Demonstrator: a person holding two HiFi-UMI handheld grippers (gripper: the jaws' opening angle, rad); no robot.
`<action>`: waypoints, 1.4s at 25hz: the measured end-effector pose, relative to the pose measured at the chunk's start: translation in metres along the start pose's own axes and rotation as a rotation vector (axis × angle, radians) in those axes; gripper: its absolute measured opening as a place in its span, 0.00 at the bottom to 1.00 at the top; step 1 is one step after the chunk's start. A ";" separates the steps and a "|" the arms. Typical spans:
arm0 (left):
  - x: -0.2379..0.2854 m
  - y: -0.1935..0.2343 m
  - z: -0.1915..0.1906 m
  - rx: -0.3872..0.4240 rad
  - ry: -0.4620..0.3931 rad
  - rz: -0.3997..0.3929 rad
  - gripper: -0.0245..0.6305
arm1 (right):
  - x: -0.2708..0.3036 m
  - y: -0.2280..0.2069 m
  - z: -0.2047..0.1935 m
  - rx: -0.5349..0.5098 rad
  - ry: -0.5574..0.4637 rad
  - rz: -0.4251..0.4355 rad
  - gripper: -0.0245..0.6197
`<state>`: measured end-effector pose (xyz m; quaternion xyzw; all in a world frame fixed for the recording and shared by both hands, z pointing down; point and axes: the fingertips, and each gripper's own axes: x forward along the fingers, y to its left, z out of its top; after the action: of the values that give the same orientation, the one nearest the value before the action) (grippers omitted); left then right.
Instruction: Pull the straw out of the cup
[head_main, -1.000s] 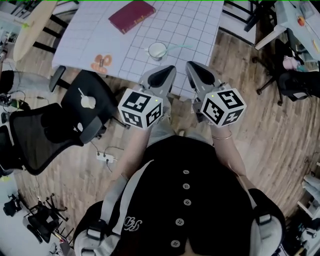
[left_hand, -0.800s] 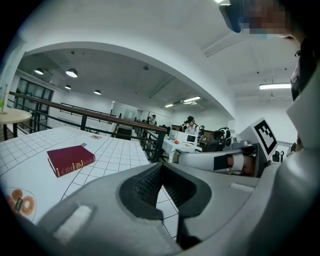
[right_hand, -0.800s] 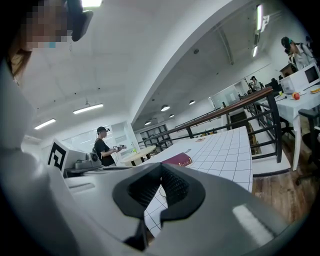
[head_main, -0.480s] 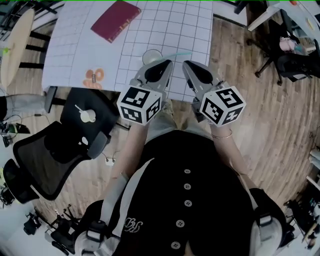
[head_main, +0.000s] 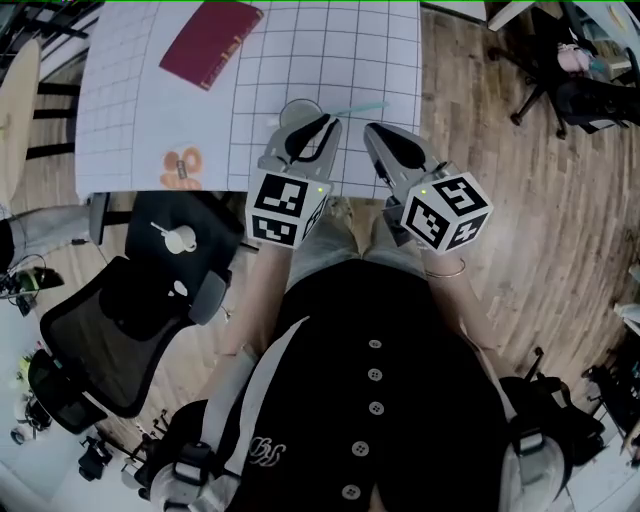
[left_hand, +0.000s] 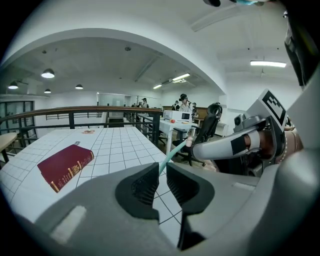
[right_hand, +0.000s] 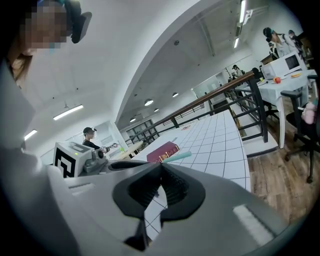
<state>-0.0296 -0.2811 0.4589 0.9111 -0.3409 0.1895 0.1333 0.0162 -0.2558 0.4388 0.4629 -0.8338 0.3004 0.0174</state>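
Observation:
A white cup (head_main: 298, 108) stands near the front edge of the grid-patterned table (head_main: 150, 110). A pale teal straw (head_main: 357, 106) leans out of it to the right. My left gripper (head_main: 322, 124) hangs over the cup and hides part of it. Its jaws are opening, with a narrow gap and nothing pressed between them. In the left gripper view the straw (left_hand: 175, 152) rises just beyond that gap (left_hand: 162, 169). My right gripper (head_main: 373, 133) sits just right of the left one, below the straw's free end. Its jaws (right_hand: 160, 168) are shut on nothing, and the straw (right_hand: 177, 156) lies beyond them.
A dark red book (head_main: 210, 40) lies at the table's far left. An orange object (head_main: 182, 166) sits near the front left edge. A black office chair (head_main: 120, 320) stands on the wooden floor at the left, and other desks and chairs stand farther off.
Both grippers have moved forward and down to the table's front edge. The left one now covers the cup and its jaws have parted slightly.

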 end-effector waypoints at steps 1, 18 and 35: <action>0.002 0.002 -0.002 0.015 0.009 0.003 0.13 | 0.002 -0.002 -0.002 0.006 0.002 -0.005 0.04; 0.031 0.010 -0.025 0.244 0.137 -0.036 0.21 | 0.012 -0.020 -0.020 0.067 0.023 -0.064 0.04; 0.032 0.022 -0.013 0.254 0.112 0.004 0.07 | 0.021 -0.014 -0.007 0.042 0.018 -0.017 0.04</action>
<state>-0.0253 -0.3101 0.4866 0.9080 -0.3079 0.2820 0.0354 0.0135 -0.2739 0.4585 0.4676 -0.8231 0.3219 0.0176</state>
